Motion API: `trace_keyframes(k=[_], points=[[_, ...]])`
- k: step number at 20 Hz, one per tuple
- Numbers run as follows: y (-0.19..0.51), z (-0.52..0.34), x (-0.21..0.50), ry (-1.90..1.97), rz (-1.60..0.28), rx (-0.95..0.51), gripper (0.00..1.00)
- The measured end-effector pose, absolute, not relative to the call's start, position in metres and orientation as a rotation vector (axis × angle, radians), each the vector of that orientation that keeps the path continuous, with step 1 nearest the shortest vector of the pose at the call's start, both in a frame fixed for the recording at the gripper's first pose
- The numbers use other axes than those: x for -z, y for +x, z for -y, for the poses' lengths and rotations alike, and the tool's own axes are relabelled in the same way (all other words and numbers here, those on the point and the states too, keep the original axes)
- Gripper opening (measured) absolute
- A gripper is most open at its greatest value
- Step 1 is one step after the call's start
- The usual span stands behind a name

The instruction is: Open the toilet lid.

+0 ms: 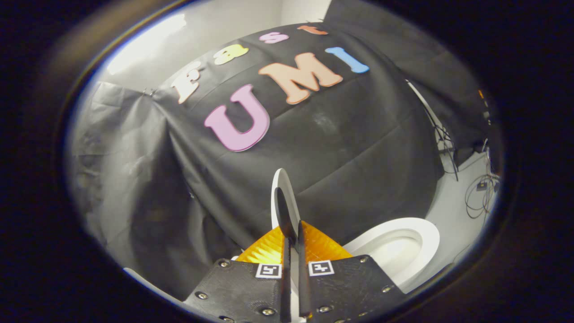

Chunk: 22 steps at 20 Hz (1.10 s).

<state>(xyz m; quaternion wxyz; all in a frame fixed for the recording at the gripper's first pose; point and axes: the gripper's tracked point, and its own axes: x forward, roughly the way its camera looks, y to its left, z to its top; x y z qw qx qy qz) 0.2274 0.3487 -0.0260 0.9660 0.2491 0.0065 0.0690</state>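
Observation:
The white toilet lid (pixel 282 188) stands raised, seen edge-on, rising straight up from between my fingers. My gripper (pixel 292 233) is shut on the lid's rim, one finger on each side of it. To the right of the fingers lies the open white toilet seat and bowl (pixel 403 244), tilted in the view.
The black cloth wall (pixel 341 148) hangs close behind the toilet. At the far right, cables (pixel 482 193) lie on the pale floor (pixel 453 211) beside the bowl. A grey cloth (pixel 116 157) covers the left side.

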Motion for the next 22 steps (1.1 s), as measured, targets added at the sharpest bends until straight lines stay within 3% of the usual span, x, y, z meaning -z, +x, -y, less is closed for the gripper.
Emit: trace_keyframes(k=[12, 22], points=[[0.204, -0.501, 0.022, 0.281, -0.065, -0.298, 0.07], [0.190, -0.557, 0.040, 0.163, -0.093, -0.352, 0.08]])
